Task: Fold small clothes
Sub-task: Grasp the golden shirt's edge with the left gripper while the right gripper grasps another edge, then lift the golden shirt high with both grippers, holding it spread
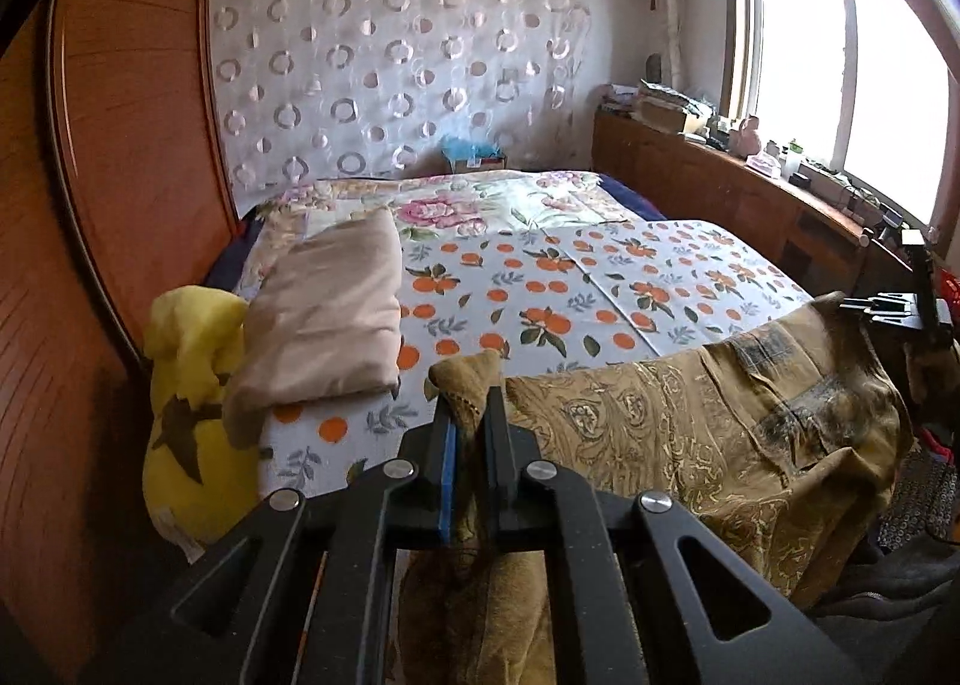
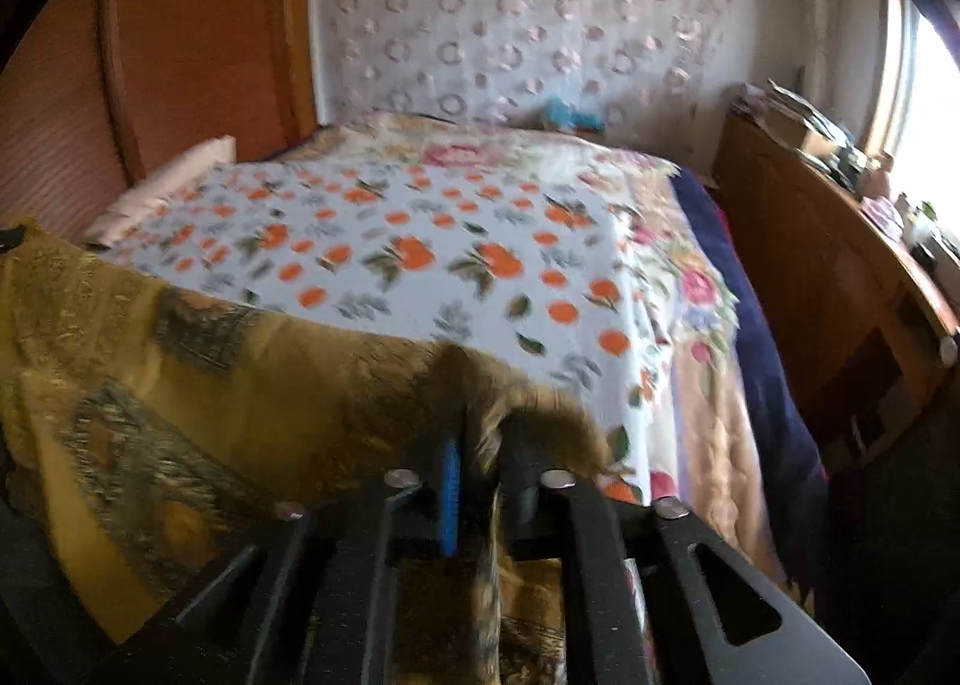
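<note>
Left tongs (image 1: 467,415): clenched on a corner of the ochre paisley-patterned cloth garment (image 1: 690,415).
Right tongs (image 2: 480,445): grasping the garment's opposite corner.

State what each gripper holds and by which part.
Both hold the brown patterned cloth: left gripper pinches one top corner, right gripper the opposite top edge.

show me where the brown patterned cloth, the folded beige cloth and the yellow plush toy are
brown patterned cloth (image 1: 690,415), left wrist view, on its spread middle
folded beige cloth (image 1: 330,313), left wrist view, on its top face
yellow plush toy (image 1: 186,385), left wrist view, on its body
</note>
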`<state>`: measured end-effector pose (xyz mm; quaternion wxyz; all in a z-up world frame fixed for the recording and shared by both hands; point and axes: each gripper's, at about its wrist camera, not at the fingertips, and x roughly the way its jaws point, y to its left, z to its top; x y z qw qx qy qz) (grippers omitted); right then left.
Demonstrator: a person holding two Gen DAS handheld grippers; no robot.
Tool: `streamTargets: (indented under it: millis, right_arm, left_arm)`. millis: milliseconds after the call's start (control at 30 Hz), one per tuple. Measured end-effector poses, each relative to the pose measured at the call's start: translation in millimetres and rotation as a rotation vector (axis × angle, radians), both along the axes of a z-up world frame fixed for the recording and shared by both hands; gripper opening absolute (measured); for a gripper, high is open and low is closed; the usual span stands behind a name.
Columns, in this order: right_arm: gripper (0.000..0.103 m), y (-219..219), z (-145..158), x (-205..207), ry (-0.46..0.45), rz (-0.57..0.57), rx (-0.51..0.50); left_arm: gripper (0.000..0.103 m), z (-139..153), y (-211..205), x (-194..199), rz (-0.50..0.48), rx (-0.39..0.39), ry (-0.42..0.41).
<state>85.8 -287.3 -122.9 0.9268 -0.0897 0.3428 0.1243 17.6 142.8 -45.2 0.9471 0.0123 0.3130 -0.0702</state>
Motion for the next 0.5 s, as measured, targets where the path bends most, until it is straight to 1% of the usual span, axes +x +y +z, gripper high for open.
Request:
streamTargets:
  millis: [33, 67, 100, 167, 233, 300, 400, 500]
  right_arm:
    - [0.036, -0.7, -2.9, 4.9, 0.010, -0.019, -0.015]
    - [0.048, -2.4, -6.5, 5.7, 0.017, -0.037, -0.023]
    - [0.057, -4.2, -9.4, 7.2, 0.025, -0.053, -0.024]
    - [0.060, -8.4, -13.3, 12.0, 0.048, -0.064, 0.006]
    - [0.062, -9.2, -17.1, 17.9, 0.072, -0.064, 0.030]
    - [0.062, -6.5, -18.7, 26.2, 0.087, -0.073, 0.032]
    - [0.062, -8.2, -23.1, 34.1, 0.116, -0.057, 0.076]
    - [0.062, -18.6, -17.5, 43.5, 0.112, -0.048, 0.091]
  left_arm:
    - [0.008, -0.9, 0.2, -0.6, 0.002, 0.003, 0.000]
    - [0.008, -1.1, -0.3, -1.8, 0.004, 0.005, 0.000]
    - [0.008, -1.4, 0.1, -2.0, 0.004, 0.002, 0.000]
    - [0.008, -1.8, -0.9, -2.2, 0.004, 0.006, -0.001]
    - [0.008, -2.3, -0.8, -3.1, 0.005, 0.004, 0.000]
    - [0.008, -2.3, -1.7, -4.1, 0.006, 0.002, 0.000]
    - [0.008, -2.3, -1.2, -4.6, 0.003, 0.005, 0.001]
    - [0.008, -1.9, -1.6, -3.7, 0.005, 0.003, 0.001]
